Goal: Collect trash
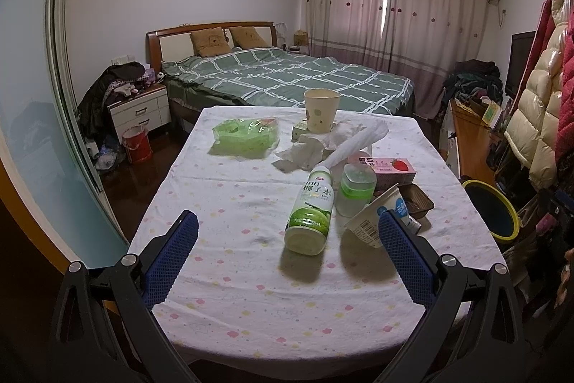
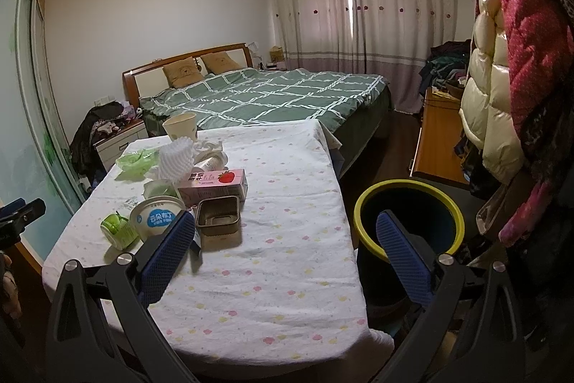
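Trash clutters the bench (image 1: 222, 297) at centre of the left wrist view: a coconut-water bottle (image 1: 310, 214) lying beside a yogurt cup (image 1: 376, 218); the left gripper (image 1: 287, 232) spreads its fingers wide, empty. In the right wrist view, the right gripper (image 2: 285, 232), equally wide and empty, frames the yellow-rimmed bin (image 2: 409, 221) at lower right. Collection seems unstarted; next, probably close on the bottle.

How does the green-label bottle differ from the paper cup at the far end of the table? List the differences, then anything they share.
1. The bottle lies on its side; the paper cup stands upright.
2. The bottle carries a green and white label; the cup is cream with faint spots.
3. The bottle sits nearer the cameras, beside a tipped yogurt tub; the cup stands at the far edge, by the tissue.

Both rest on the spotted tablecloth, untouched.
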### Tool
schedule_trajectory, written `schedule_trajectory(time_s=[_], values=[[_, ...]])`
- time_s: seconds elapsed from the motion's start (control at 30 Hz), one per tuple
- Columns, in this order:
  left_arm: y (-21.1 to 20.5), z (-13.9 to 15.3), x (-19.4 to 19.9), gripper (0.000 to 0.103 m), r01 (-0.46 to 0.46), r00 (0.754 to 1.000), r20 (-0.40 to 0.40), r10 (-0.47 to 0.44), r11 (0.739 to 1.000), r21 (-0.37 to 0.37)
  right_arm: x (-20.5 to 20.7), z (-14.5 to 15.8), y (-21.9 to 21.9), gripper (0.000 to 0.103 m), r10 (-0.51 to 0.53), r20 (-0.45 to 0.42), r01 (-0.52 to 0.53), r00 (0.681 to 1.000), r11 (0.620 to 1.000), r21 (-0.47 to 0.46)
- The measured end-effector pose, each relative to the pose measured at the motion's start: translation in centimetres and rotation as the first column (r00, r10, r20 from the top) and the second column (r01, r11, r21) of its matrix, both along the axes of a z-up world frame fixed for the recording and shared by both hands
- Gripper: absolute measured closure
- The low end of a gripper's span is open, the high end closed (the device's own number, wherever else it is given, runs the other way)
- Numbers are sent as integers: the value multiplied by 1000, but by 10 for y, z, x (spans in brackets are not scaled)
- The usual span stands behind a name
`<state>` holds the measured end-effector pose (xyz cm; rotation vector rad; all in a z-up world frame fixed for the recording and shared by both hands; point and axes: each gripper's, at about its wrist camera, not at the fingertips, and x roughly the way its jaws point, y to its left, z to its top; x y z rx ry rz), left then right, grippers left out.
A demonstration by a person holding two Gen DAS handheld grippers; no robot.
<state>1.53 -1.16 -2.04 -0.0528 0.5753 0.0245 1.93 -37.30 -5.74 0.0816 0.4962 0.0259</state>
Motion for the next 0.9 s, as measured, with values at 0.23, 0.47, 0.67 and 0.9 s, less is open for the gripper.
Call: schedule_trajectory(time_s=[0.23, 0.47, 0.67, 0.9], values=[[15, -16, 16, 4, -18, 999, -40, 17, 1000, -20, 37, 21, 27, 6, 105, 2, -105, 994, 994, -28], [34, -38, 43, 4, -44, 996, -82, 42, 999, -18, 108, 36, 83, 6, 299, -36, -299, 954, 954, 9], [49, -48, 73, 4, -53, 993, -108, 48, 998, -40, 187, 38, 157, 6, 458, -134, -455, 879, 889, 50], [62, -62, 105, 4, -60, 988, -146, 53, 997, -46, 276, 21, 251, 15, 555, -282, -555, 783, 827, 87]])
